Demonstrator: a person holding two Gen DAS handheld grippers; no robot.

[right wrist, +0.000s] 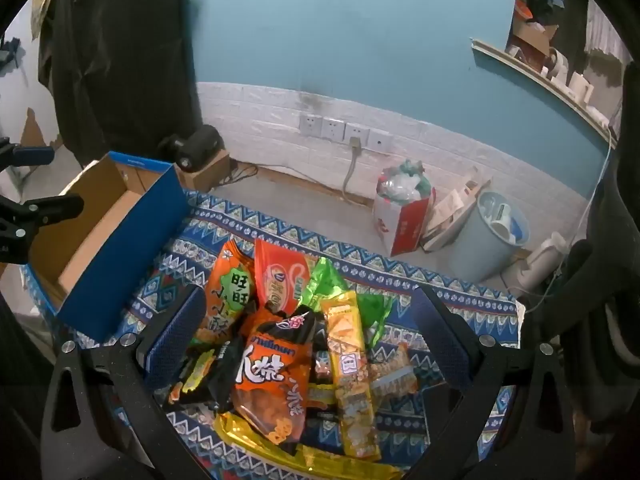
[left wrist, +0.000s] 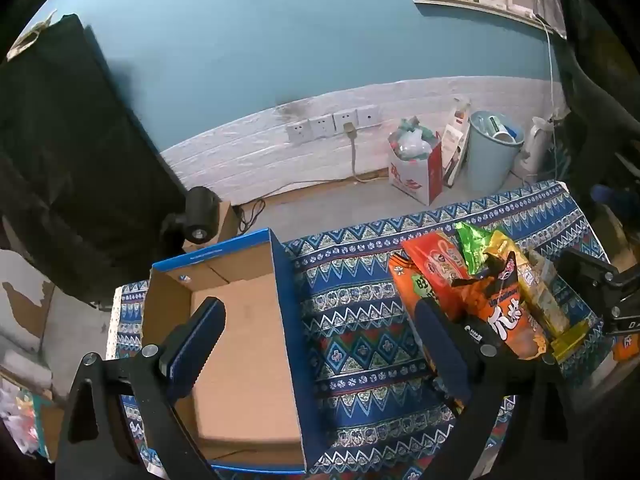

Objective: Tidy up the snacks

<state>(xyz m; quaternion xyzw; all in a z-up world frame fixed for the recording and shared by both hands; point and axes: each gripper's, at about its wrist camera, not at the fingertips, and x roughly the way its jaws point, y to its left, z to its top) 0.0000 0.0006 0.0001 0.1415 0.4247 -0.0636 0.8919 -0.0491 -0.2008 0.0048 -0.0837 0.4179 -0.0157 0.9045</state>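
Observation:
A pile of snack packets [right wrist: 288, 344] lies on the patterned cloth; it also shows in the left wrist view [left wrist: 480, 292]. An orange and black packet [right wrist: 276, 376] lies on top, next to a long yellow packet [right wrist: 350, 372] and a green foil one [right wrist: 332, 284]. A blue cardboard box [left wrist: 240, 344] with nothing inside stands to the left of the pile; it shows in the right wrist view [right wrist: 100, 240] too. My left gripper [left wrist: 320, 328] is open, one finger over the box, the other by the pile. My right gripper [right wrist: 308, 340] is open above the pile, holding nothing.
The blue patterned tablecloth [left wrist: 360, 320] covers the table. Beyond its far edge on the floor stand a full red and white bag [right wrist: 404, 216], a grey bin [right wrist: 492, 236] and a white kettle [right wrist: 536, 264]. Wall sockets [right wrist: 344, 130] with a cable sit behind.

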